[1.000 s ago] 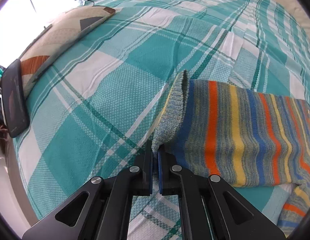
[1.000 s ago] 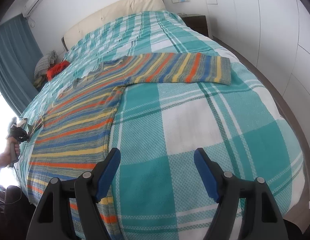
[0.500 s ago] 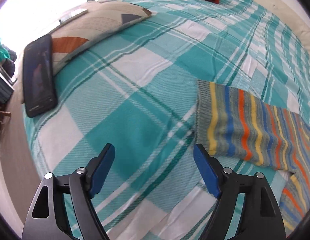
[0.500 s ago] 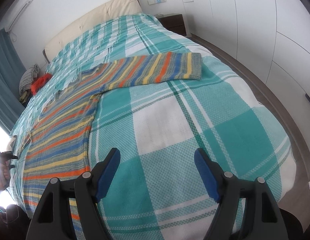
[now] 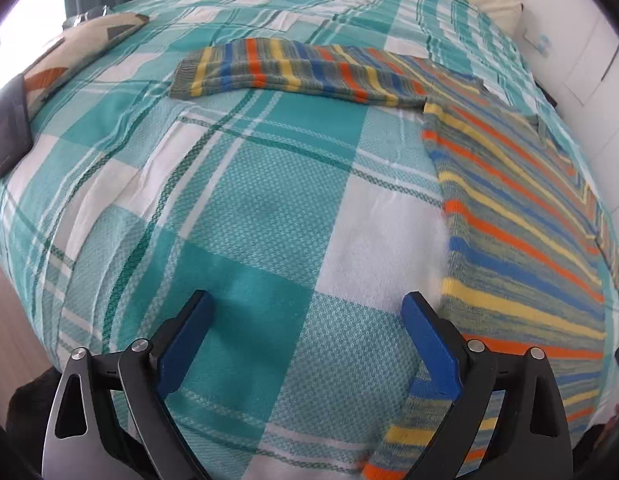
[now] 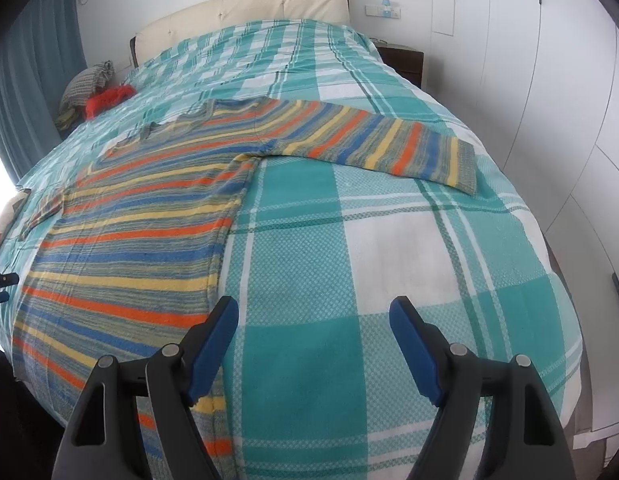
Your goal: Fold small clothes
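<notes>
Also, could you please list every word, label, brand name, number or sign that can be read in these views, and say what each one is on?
No text can be read in either view.
The striped sweater shows no tag or print.
The dark phone-like slab beside the patterned pillow has a blank face.
The wall switch plate carries small blue marks, too small to read.
Left gripper and right gripper bear no markings.

The striped sweater is matt ribbed knit, lying on a coarse woven plaid bedspread.
</notes>
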Action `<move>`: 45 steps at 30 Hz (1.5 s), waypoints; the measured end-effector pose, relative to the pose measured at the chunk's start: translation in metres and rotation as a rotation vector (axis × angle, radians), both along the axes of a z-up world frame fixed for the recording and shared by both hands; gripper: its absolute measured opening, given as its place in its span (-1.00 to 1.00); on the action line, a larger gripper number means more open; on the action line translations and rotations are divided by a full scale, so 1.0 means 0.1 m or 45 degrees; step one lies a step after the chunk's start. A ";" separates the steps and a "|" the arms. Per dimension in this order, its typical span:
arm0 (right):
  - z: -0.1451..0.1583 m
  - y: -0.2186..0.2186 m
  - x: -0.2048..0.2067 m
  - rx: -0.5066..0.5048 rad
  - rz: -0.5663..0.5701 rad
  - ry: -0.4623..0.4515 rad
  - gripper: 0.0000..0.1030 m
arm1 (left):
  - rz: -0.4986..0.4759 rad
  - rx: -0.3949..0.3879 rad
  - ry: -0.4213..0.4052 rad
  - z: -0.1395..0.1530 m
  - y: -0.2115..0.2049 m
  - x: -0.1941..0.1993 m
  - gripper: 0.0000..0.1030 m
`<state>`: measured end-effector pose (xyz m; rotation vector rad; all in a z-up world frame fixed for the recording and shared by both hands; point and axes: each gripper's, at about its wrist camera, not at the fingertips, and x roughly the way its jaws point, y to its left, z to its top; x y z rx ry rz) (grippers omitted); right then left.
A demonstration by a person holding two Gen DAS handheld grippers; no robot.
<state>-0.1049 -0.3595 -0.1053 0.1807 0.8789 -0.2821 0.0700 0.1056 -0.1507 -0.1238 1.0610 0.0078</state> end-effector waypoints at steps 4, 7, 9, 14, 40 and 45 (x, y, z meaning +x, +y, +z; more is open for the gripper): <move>-0.26 -0.14 0.05 -0.062 -0.081 0.109 0.60 | -0.022 0.060 -0.078 -0.11 -0.07 -0.05 0.99; -0.40 -0.21 -0.01 0.000 -0.119 0.099 0.82 | -0.011 0.067 -0.114 -0.13 -0.06 -0.06 0.99; -0.42 -0.19 0.00 -0.013 -0.113 0.096 0.95 | -0.008 0.057 -0.144 -0.14 -0.05 -0.12 0.99; -0.49 -0.12 0.03 -0.058 -0.114 0.095 1.00 | -0.040 0.072 -0.150 -0.14 -0.07 -0.14 0.99; -0.50 -0.10 0.02 -0.083 -0.110 0.078 1.00 | -0.075 0.170 -0.177 -0.20 -0.17 -0.21 0.99; -0.50 -0.10 0.02 -0.082 -0.109 0.078 1.00 | -0.084 0.176 -0.172 -0.20 -0.17 -0.21 0.99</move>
